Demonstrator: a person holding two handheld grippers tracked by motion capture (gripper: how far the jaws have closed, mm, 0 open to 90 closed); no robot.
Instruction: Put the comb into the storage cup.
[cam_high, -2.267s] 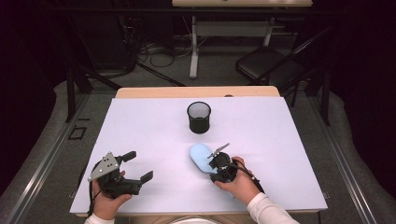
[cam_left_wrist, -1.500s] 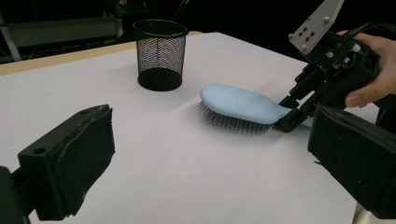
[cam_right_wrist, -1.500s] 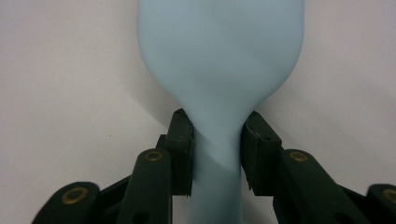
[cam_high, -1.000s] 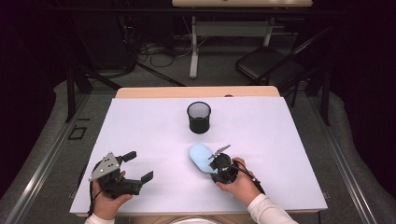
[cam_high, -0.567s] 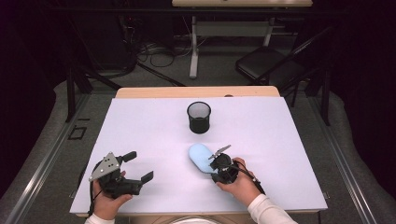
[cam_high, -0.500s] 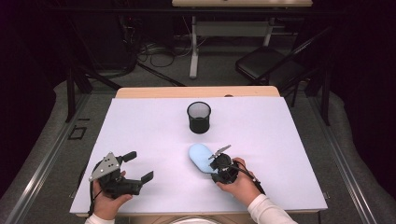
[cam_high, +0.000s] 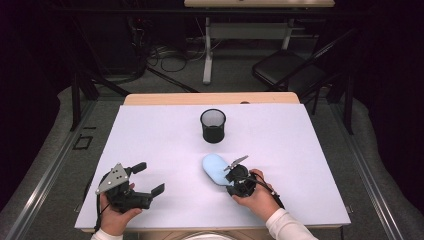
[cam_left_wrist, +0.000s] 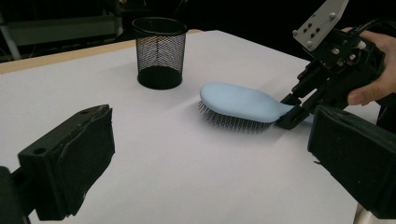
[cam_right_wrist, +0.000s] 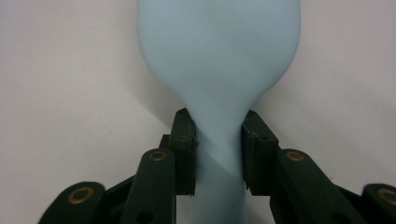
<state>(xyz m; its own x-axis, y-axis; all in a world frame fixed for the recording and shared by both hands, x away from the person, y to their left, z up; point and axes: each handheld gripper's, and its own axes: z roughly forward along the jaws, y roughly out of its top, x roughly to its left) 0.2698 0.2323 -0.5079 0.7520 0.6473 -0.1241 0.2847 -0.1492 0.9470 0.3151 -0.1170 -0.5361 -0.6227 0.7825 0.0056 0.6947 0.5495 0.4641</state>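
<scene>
A light blue hairbrush (cam_high: 215, 167) lies bristles down on the white table (cam_high: 165, 145), its handle pointing toward the person. My right gripper (cam_high: 231, 176) is shut on that handle; in the right gripper view both black pads press the narrow neck of the hairbrush (cam_right_wrist: 218, 140) from either side. The left gripper view shows the hairbrush (cam_left_wrist: 238, 102) flat on the table with the right gripper (cam_left_wrist: 293, 112) clamped at its handle end. My left gripper (cam_high: 148, 179) rests at the front left of the table, jaws wide apart and empty, well away from the brush.
A black mesh cup (cam_high: 213, 125) stands upright behind the brush, toward the table's far middle; it shows as the mesh cup (cam_left_wrist: 159, 51) in the left gripper view. A chair (cam_high: 290, 70) and desk legs stand on the floor beyond the table.
</scene>
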